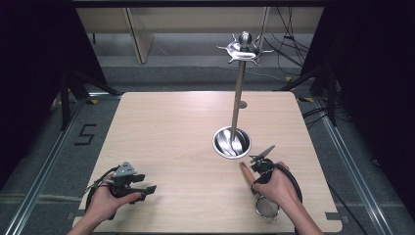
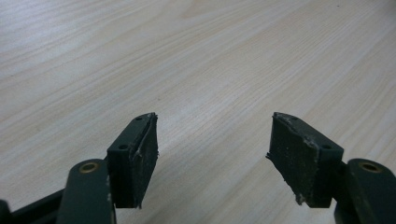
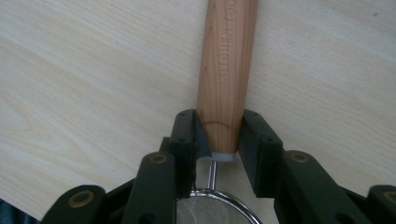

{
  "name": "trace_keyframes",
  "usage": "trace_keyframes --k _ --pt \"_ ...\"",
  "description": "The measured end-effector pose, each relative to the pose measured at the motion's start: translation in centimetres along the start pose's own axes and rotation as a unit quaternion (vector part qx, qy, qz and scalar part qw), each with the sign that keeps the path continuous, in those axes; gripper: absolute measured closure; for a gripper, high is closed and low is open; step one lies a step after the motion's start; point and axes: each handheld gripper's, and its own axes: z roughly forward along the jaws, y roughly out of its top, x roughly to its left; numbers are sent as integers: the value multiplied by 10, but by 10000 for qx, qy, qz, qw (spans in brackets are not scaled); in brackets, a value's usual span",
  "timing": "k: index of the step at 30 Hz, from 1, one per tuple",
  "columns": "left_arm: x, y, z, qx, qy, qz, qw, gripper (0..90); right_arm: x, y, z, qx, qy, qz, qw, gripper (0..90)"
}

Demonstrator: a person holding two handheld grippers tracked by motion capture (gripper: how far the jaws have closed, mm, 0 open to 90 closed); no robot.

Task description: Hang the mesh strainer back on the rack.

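Clamping the strainer's wooden handle [image 3: 226,70] near right on the table [image 1: 176,127], the right gripper [image 3: 219,135] grips it; the left gripper [image 2: 212,140] rests wide open, near left.

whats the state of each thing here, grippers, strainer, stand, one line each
left gripper: open, nothing between its jaws, low over the table
right gripper: shut on the strainer's wooden handle
strainer: lying flat on the table, mesh bowl toward the person, handle pointing at the stand
stand: upright, hooks at the top bare, shiny base on the table
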Motion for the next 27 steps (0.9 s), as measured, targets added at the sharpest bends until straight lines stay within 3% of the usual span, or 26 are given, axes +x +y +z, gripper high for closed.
trace_keyframes --k 1,8,10,12,22,27 --pt "0 0 0 -19 3 -8 10000 319 0 -1 1 -180 -51 -21 9998 698" --pt "1 0 -1 -31 -40 7 10000 319 1 -1 -1 -245 -61 -38 9997 699" --pt "1 0 -1 -42 -44 8 10000 319 0 -2 -3 -185 -65 -88 9998 700" --pt "0 0 -1 -78 -47 -26 10000 319 -2 -3 -3 -318 -103 -245 9991 700" --pt "0 -1 -1 -105 -35 -65 9999 319 0 -11 -13 -743 -61 86 9972 700" --pt "0 -1 -1 -98 -23 -62 9999 319 1 -18 -19 -1115 -19 169 9936 700"
